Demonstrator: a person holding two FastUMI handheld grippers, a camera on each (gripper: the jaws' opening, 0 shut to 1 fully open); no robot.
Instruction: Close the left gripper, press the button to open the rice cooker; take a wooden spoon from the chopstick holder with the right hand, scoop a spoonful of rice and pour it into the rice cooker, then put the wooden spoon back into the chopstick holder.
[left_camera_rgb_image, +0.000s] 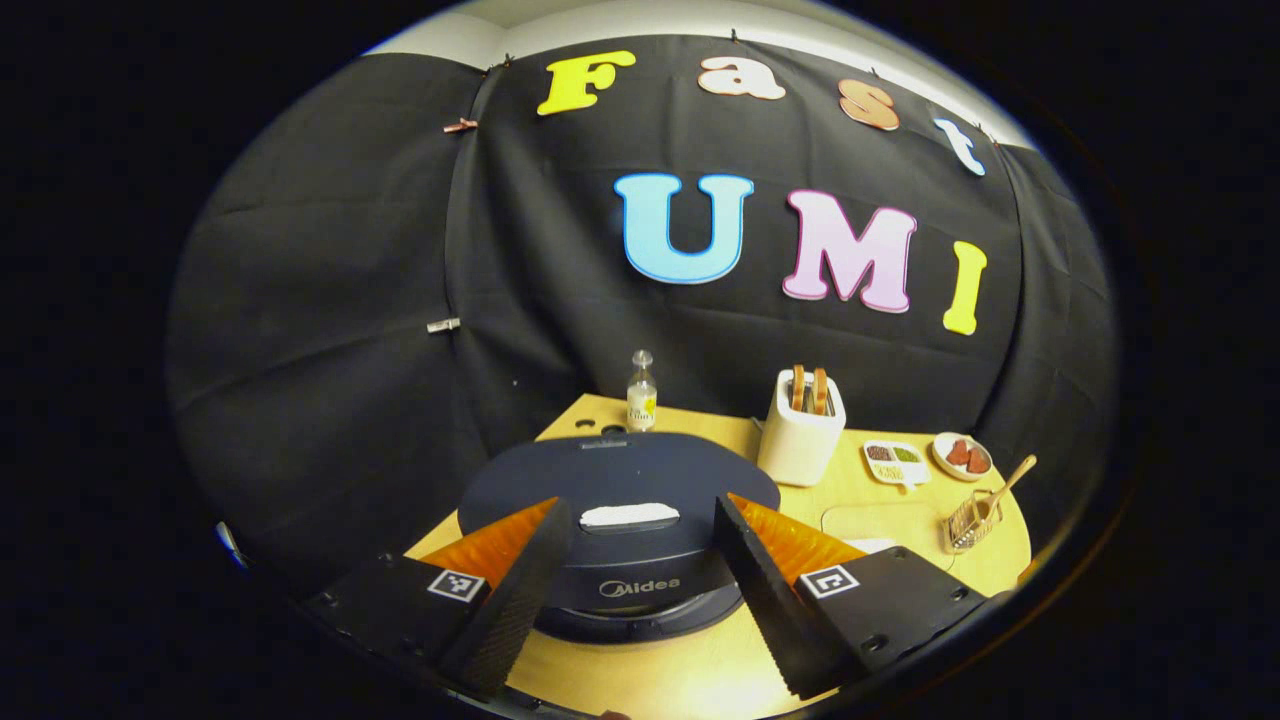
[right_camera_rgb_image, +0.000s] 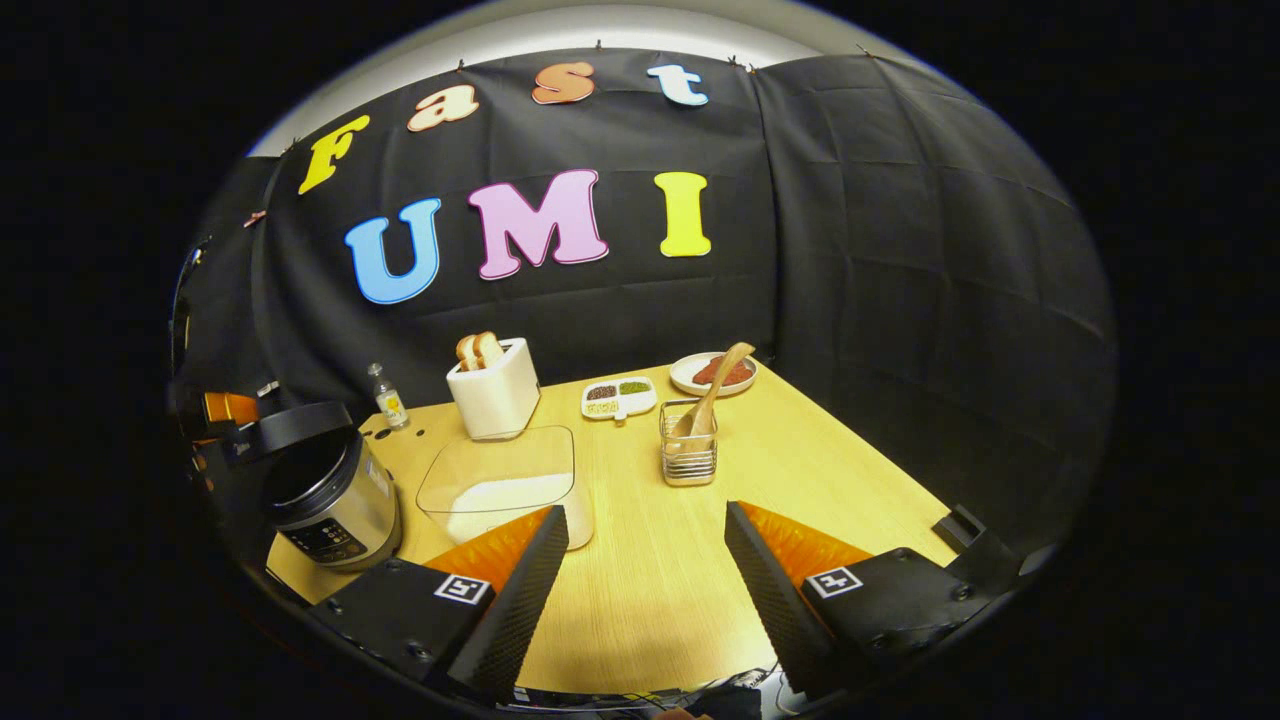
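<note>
Tabletop scene: your left gripper (left_camera_rgb_image: 632, 560) gapes wide above the lidded rice cooker (left_camera_rgb_image: 620, 500); unclosed, its fingers may straddle the button (left_camera_rgb_image: 630, 516). Your right gripper (right_camera_rgb_image: 640, 570) is also wide, wooden spoon (right_camera_rgb_image: 712, 395) ahead.

Your left gripper (left_camera_rgb_image: 632, 575) hangs with its two fingers spread wide, nothing pinched between them, each finger angled outward from the base toward its tip in the left gripper view. The inner pads (left_camera_rgb_image: 520, 590) face each other across a broad gap. Your right gripper (right_camera_rgb_image: 640, 590) holds the same posture in the right gripper view: fingers well apart, grasping nothing, tilted slightly downward. Square marker tags sit on the upper face of each finger mount on both tools. At the far left edge of the right gripper view, part of your left gripper shows, held low; its finger spacing cannot be judged from there.
</note>
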